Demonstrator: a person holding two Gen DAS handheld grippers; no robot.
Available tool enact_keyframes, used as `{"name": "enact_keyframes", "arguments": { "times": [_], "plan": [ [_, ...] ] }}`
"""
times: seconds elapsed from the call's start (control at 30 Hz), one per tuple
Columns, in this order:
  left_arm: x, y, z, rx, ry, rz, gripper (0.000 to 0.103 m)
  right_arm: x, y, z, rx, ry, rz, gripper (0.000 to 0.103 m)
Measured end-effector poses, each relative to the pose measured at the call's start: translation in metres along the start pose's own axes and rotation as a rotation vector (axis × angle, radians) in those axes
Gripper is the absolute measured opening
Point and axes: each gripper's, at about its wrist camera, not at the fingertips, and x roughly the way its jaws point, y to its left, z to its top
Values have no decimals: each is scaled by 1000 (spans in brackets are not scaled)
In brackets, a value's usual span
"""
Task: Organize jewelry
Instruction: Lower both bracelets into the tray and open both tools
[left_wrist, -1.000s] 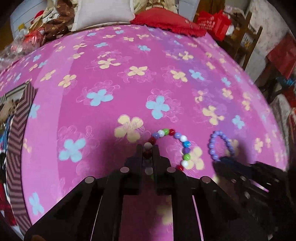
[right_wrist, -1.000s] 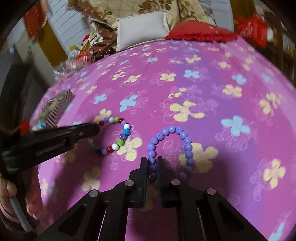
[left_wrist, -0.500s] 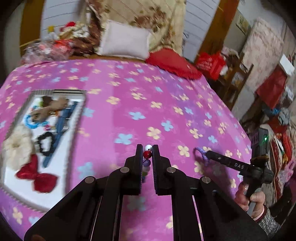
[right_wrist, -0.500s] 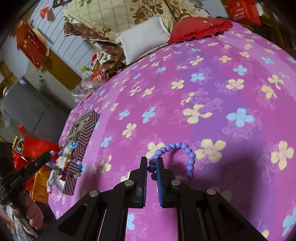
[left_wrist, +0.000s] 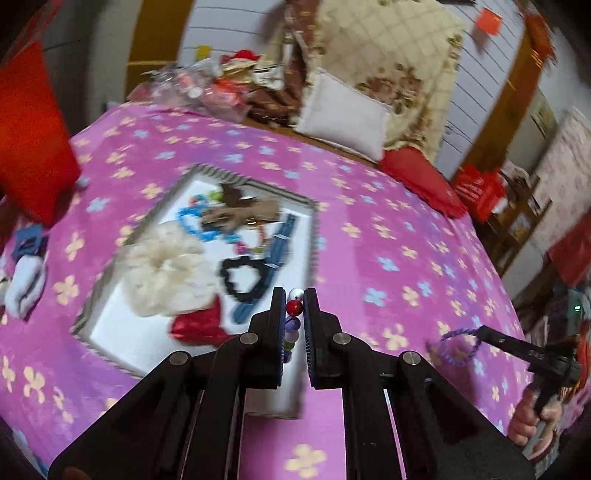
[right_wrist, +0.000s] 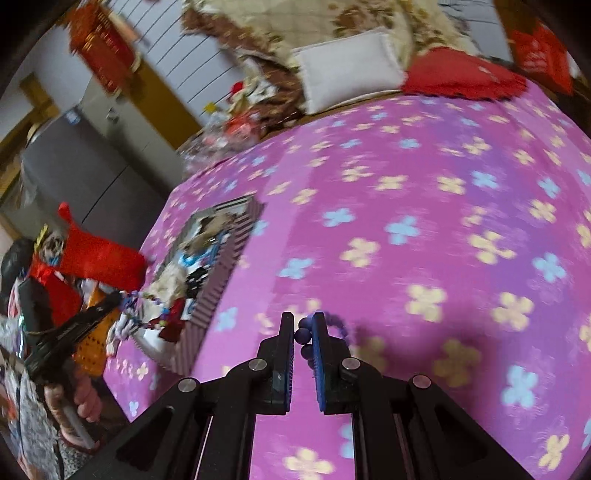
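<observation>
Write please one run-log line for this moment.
left gripper: shut on multicolour bead bracelet | right gripper: shut on purple bead bracelet | striped tray: holds accessories

Open box (left_wrist: 314, 236) sits on the bedspread (left_wrist: 388, 240), toward its left side. In the box: fluffy scrunchie (left_wrist: 166, 273) at left, bow (left_wrist: 199, 325) in front of it, dark scrunchie (left_wrist: 240, 275) to its right, watch strap (left_wrist: 275, 251) against the right wall, more hair ties at the back. Pillow (left_wrist: 343, 118) and cushion (left_wrist: 417, 181) lie behind the bedspread, cushion to the right. Left gripper (left_wrist: 294, 306) is over the box's near right corner with the beaded bracelet (left_wrist: 293, 314) between its fingers. Right gripper (right_wrist: 303, 332), well right of the box, is above the bedspread with the bead bracelet (right_wrist: 304, 334).
</observation>
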Motion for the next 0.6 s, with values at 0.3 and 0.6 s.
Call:
{"name": "enact_keyframes", "arguments": {
  "times": [0.3,0.6],
  "plan": [
    [30,65,-18,-78,116,74,8,53,103,17,-123,89,53,9],
    [43,104,-33,-116,167,273,8,129,193,29,-246,162,32,9]
  ]
}}
